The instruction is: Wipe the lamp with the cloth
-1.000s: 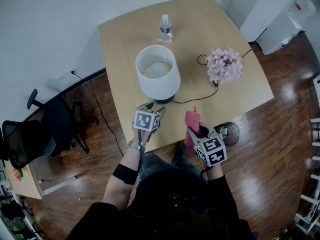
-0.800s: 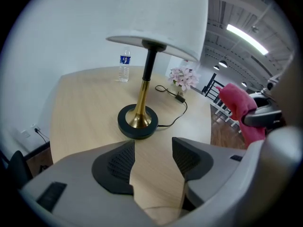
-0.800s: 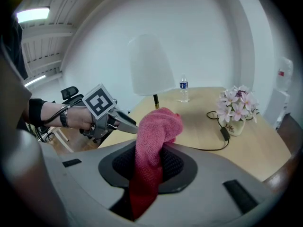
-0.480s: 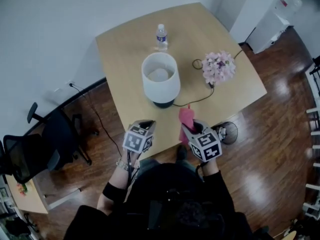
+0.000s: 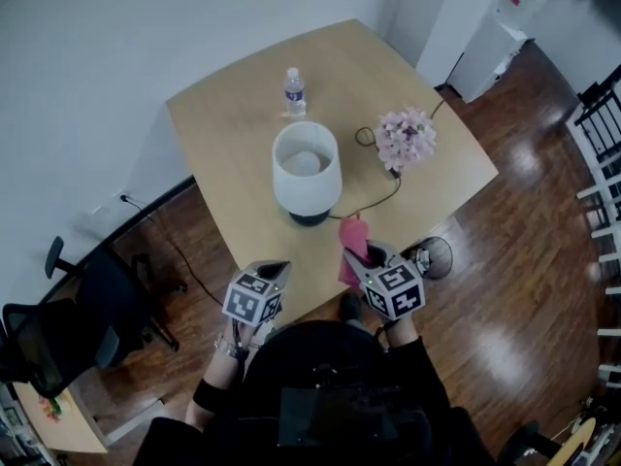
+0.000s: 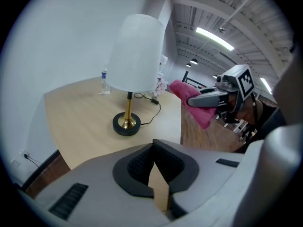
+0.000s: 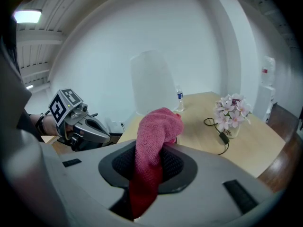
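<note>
On the head view, a pale wood surface (image 5: 233, 144) with rounded corners fills the middle. A plain white wall (image 5: 97, 56) runs from 9 to 12 o'clock. Dark, glossy wood floor (image 5: 524, 250) spreads from 2 round to 8 o'clock. A black office chair (image 5: 58, 338) stands at 8 o'clock, with a smaller wooden table (image 5: 63, 425) just past it. A white cabinet (image 5: 485, 47) sits at 1 o'clock and white shelving (image 5: 602, 192) at 3 o'clock. The left gripper view shows strip lights (image 6: 214, 38) glowing on a beamed ceiling (image 6: 199, 8).

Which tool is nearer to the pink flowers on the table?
Right. The right tool, shut on the pink cloth, is at the table's near edge on the flowers' side of the lamp; the left tool, shut and empty, is on the lamp's other side.
</note>
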A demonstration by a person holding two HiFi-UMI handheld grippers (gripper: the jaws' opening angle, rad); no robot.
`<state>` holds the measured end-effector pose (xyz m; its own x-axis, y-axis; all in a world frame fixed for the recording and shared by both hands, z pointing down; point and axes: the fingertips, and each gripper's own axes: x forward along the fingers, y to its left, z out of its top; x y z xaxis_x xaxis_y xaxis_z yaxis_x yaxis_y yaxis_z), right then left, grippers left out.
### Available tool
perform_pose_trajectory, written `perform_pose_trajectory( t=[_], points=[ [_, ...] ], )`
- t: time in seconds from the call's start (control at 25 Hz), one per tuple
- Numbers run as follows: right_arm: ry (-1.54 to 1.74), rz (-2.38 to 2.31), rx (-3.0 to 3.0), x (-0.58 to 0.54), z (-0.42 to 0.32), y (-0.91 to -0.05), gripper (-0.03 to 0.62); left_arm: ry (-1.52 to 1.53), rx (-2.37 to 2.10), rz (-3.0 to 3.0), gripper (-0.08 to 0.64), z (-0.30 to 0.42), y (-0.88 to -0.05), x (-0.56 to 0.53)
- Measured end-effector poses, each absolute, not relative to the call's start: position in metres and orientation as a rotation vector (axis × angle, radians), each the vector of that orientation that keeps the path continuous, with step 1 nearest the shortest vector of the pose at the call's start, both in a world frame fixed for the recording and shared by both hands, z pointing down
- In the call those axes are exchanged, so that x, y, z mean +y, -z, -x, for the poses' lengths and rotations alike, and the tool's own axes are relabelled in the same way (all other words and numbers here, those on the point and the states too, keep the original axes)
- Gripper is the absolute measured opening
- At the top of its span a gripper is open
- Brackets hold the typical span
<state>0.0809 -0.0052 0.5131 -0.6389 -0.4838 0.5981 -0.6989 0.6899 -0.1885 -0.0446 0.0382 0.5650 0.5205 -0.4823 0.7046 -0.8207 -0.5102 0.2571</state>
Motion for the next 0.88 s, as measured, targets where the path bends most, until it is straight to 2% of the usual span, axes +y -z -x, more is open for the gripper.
perform_pose_trajectory(
  t=[0.4, 0.88],
  points=[
    [-0.476, -0.899, -2.479, -0.034, -0.074, -0.473, 0.089, -0.825, -1.034, -2.209, 0.0, 0.035, -0.557, 0.032],
    [-0.279, -0.636, -2.713, -0.15, -0.07, -0.368, 0.089, -0.846, -1.212, -2.038, 0.0, -0.001, -0.564, 0.039]
  ],
)
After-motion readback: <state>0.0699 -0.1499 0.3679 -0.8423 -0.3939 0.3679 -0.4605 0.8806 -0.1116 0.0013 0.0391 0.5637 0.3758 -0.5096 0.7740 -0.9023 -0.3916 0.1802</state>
